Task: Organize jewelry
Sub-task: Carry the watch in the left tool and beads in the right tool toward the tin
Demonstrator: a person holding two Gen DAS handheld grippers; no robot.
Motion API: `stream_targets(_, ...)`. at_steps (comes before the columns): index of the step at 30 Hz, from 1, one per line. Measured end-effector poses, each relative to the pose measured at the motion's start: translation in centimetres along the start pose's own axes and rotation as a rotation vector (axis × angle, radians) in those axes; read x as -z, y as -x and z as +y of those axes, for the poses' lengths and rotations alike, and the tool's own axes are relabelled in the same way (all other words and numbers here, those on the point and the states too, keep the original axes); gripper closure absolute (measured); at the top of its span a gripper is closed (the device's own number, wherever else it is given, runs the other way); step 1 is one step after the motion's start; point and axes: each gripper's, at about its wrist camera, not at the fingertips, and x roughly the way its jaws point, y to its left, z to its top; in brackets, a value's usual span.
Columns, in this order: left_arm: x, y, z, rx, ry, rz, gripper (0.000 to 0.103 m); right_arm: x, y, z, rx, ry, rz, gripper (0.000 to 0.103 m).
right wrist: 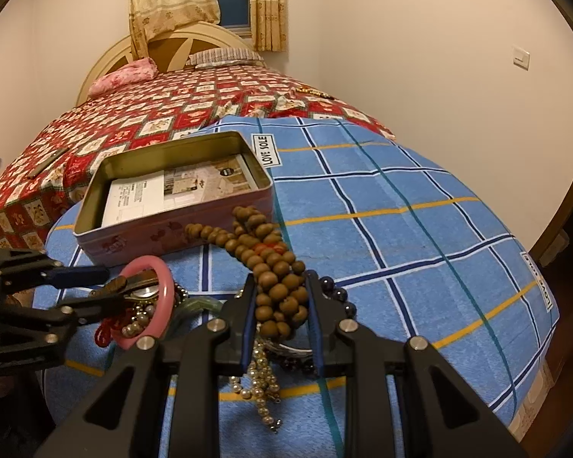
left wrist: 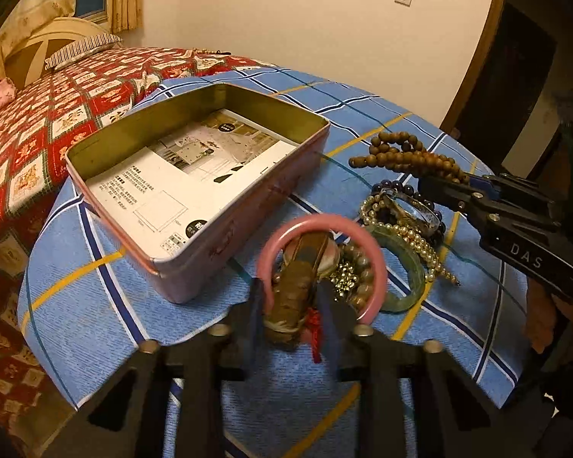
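Observation:
A pile of jewelry lies on the blue checked cloth (left wrist: 107,297). Low in the left wrist view, my left gripper (left wrist: 292,297) is closed on a brown bundle (left wrist: 294,286) with a red tassel. The left rim of a pink bangle (left wrist: 321,223) also sits between the pads. The right wrist view shows this gripper (right wrist: 110,282) at the left, by the pink bangle (right wrist: 164,286). My right gripper (right wrist: 280,305) is shut on a string of brown wooden beads (right wrist: 271,263), which drapes forward. An open pink tin (left wrist: 195,278) lined with printed paper stands to the left.
A green bangle (left wrist: 408,290), pearl strings (left wrist: 412,236) and dark blue beads (left wrist: 401,189) lie in the pile by the right gripper (left wrist: 454,194). A bed with a red quilt (right wrist: 133,122) stands behind the table. The cloth falls away at the table's round edge.

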Motion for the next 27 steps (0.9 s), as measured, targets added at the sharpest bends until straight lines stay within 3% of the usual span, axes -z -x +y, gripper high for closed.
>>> stream_targets(8, -1.6, 5.3, -1.4, 0.025, -0.044, -0.122, 0.086, -0.7, 1.0, 0.4, 0.007, 0.001, -0.035, 0.077)
stream_targets(12, -2.6, 6.1, -1.2, 0.097, -0.039, -0.096, 0.086, -1.5, 1.2, 0.6, 0.009, 0.020, -0.044, 0.077)
stream_targets(15, -2.5, 5.9, -1.5, 0.050, -0.081, -0.076, 0.086, -1.9, 1.1, 0.6, 0.015, 0.033, -0.040, 0.077)
stream_targets(19, -1.8, 4.8, -1.0, 0.043, -0.072, -0.026, 0.086, -1.9, 1.0, 0.6, 0.015, 0.030, -0.039, 0.077)
stream_targets(27, -4.1, 8.0, 0.9, -0.003, -0.022, -0.171, 0.086, -3.6, 0.7, 1.1, 0.016, 0.072, -0.059, 0.077)
